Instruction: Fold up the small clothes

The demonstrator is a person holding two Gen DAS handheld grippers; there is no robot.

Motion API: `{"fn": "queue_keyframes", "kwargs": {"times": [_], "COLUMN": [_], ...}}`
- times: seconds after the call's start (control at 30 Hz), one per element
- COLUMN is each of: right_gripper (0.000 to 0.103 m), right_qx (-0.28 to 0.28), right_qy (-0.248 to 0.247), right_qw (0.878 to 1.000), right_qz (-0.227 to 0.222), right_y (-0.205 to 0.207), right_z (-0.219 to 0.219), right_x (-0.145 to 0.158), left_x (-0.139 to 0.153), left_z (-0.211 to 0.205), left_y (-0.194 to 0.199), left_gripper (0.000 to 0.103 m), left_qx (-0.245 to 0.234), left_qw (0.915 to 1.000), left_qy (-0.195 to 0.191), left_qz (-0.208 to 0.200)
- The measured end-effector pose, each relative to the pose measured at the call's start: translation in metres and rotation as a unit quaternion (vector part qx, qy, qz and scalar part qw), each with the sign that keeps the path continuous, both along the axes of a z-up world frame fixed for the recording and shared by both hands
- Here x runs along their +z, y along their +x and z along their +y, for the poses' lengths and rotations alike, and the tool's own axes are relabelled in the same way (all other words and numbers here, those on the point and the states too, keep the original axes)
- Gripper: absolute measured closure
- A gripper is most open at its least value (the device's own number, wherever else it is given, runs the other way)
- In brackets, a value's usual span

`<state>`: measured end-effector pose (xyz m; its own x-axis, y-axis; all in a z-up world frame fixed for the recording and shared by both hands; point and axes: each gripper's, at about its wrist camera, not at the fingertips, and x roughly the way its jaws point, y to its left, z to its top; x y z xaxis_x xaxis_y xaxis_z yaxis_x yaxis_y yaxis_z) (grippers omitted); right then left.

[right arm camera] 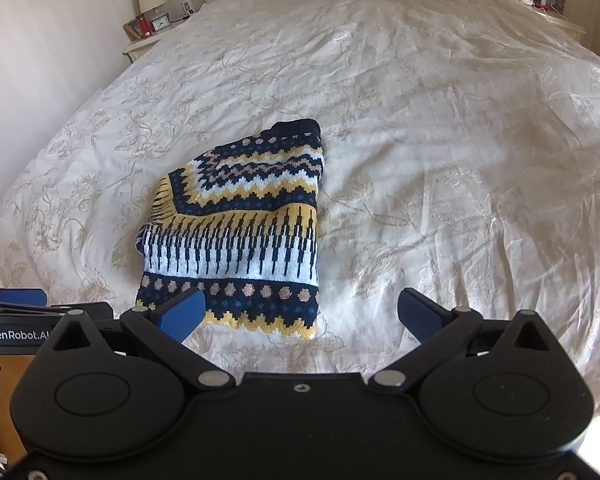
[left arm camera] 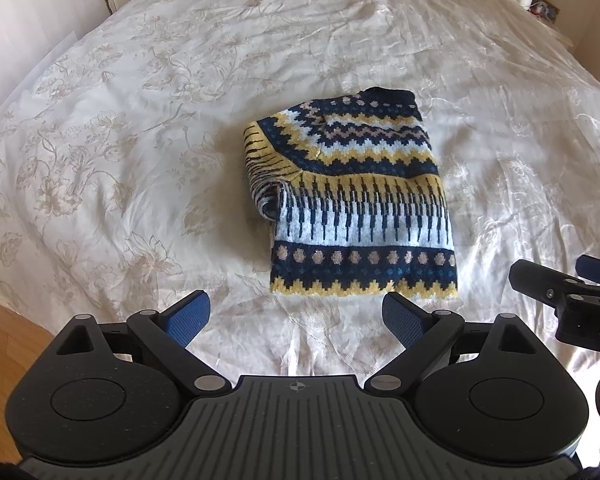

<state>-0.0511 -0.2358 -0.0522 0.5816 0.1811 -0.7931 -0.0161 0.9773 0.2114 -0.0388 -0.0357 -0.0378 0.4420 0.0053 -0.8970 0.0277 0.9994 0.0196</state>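
A small knitted sweater (left arm camera: 352, 200) in navy, yellow and pale blue lies folded into a compact rectangle on the bed; it also shows in the right wrist view (right arm camera: 236, 236). My left gripper (left arm camera: 296, 320) is open and empty, just short of the sweater's near hem. My right gripper (right arm camera: 300, 316) is open and empty, also just short of the hem, with its left finger over the sweater's near left corner. The right gripper shows at the right edge of the left wrist view (left arm camera: 568, 296).
A cream floral bedspread (left arm camera: 140, 160) covers the wide bed. A bedside table (right arm camera: 144, 46) with a lamp, a clock and a frame stands at the far left, another (right arm camera: 556, 4) at the far right. Wooden floor (left arm camera: 4, 344) lies at the near left.
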Motion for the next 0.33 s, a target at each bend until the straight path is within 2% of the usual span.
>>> {"fn": "queue_keyframes", "kwargs": {"times": [0.33], "right_gripper": [0.001], "right_qx": [0.0], "right_qy": [0.005], "right_qw": [1.0], "right_qz": [0.008], "right_y": [0.0038], "right_z": [-0.0012], "right_x": [-0.0042], "left_x": [-0.003], "left_z": [-0.0026], "left_y": [0.0047], "left_gripper": [0.01], "left_qx": [0.0], "left_qw": [1.0], "left_qy": [0.0], "left_qz": [0.004]}}
